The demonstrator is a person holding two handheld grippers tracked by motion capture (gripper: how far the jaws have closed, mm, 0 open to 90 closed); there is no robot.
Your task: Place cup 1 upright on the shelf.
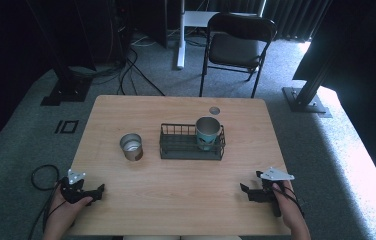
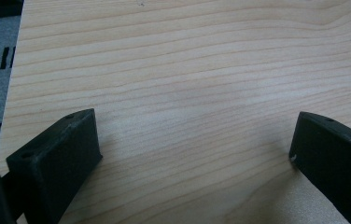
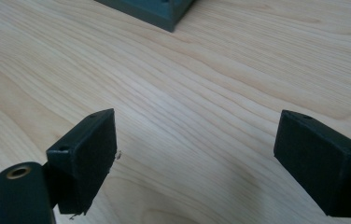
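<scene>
At the near edge of the wooden table (image 1: 176,200), the left gripper (image 1: 96,191) and the right gripper (image 1: 245,190) rest low over bare wood, each with its jaws spread wide and nothing between them. Farther in, a metal can (image 1: 131,146) stands upright just left of a dark wire basket (image 1: 176,149). A teal cup (image 1: 208,133) stands at the basket's right end, apparently inside it. Beyond the table stands a folding chair (image 1: 238,47).

The left gripper (image 1: 98,189) and right gripper (image 1: 244,189) rest low in the person's hands, apparently on the surface, both pointing inward toward each other. Each has its jaws spread wide, with nothing between the fingers (image 2: 57,158).
</scene>
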